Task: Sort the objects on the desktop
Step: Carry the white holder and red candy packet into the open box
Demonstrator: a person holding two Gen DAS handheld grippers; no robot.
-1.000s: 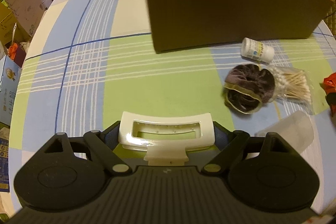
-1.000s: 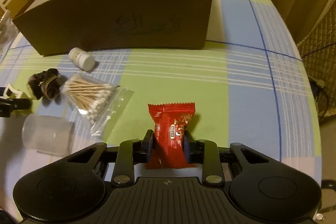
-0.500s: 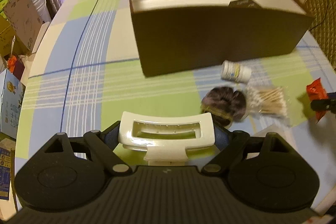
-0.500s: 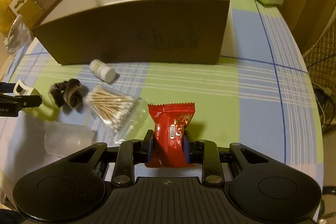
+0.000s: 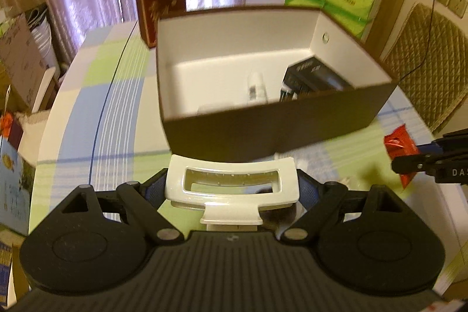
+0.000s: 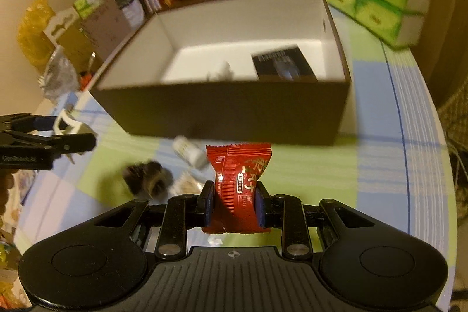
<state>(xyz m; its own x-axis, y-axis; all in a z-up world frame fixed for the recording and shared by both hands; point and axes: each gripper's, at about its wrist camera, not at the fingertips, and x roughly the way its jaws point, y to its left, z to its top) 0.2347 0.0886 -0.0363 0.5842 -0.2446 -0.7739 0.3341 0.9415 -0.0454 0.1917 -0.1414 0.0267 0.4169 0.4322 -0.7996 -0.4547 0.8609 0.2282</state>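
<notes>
— What did the left gripper [image 5: 232,189] have?

— Its fingers were clamped on a white hair clip [image 5: 232,189], held in the air just in front of the brown box [image 5: 278,133].

— And the right gripper [image 6: 235,202]?

— Squeezed tight on a red snack packet [image 6: 238,189], also raised before the near wall of the box.

— Where did the box stand?

— Toward the far edge of the desk [image 6: 380,165], open at the top, white inside. A black carton [image 5: 314,78] lay by its right wall and a small white bottle [image 5: 257,85] nearer the middle.

— What lay on the desk?

— A pill bottle [image 6: 188,152], a dark scrunchie [image 6: 147,176] and a blurred bag of cotton swabs [image 6: 187,184], close together near the box's front wall.
</notes>
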